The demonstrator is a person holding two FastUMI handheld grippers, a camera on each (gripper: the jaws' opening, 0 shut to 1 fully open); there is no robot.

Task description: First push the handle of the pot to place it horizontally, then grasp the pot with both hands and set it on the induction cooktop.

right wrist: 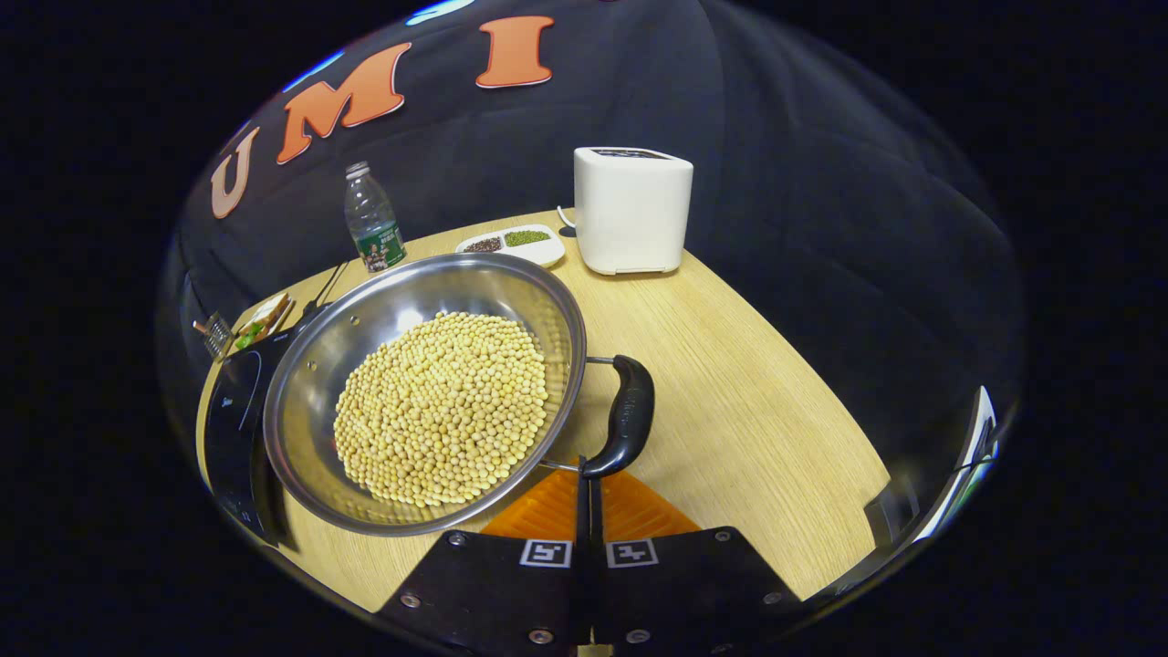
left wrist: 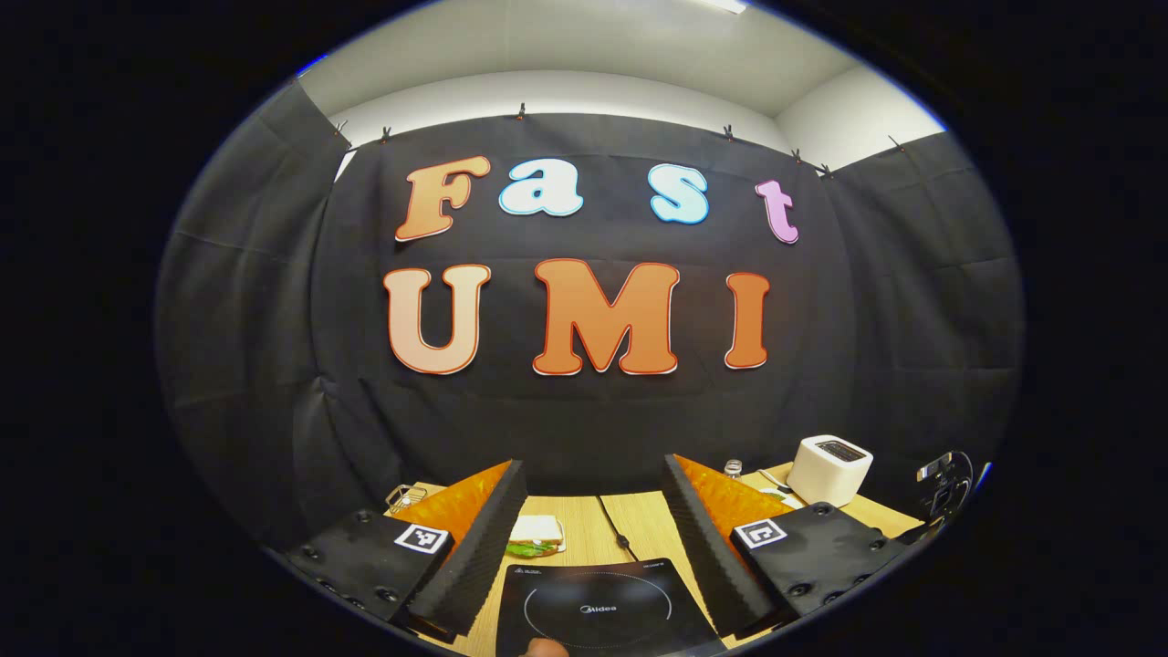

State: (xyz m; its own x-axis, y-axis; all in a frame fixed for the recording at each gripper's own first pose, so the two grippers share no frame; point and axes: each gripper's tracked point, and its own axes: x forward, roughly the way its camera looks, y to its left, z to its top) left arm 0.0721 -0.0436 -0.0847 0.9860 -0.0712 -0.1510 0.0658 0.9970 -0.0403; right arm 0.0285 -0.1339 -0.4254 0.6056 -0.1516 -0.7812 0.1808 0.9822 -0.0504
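my left gripper [left wrist: 593, 538]: orange fingers, black ribbed pads, black screwed mounts, square tags | my right gripper [right wrist: 589, 511]: orange fingers, black plates, silver screws, two square tags

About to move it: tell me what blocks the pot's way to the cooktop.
Nothing visible does. The steel pot of yellow beans sits right beside the black induction cooktop, overlapping its edge in the right gripper view; the cooktop's glass is bare.

**Count**

1 pot [right wrist: 424, 392], 1 black handle [right wrist: 625, 415], 1 induction cooktop [left wrist: 602, 607], 1 toaster [right wrist: 631, 210], 1 water bottle [right wrist: 372, 219], 1 two-compartment dish [right wrist: 511, 242], 1 sandwich [left wrist: 534, 534], 2 grippers: left [left wrist: 593, 538], right [right wrist: 589, 511].
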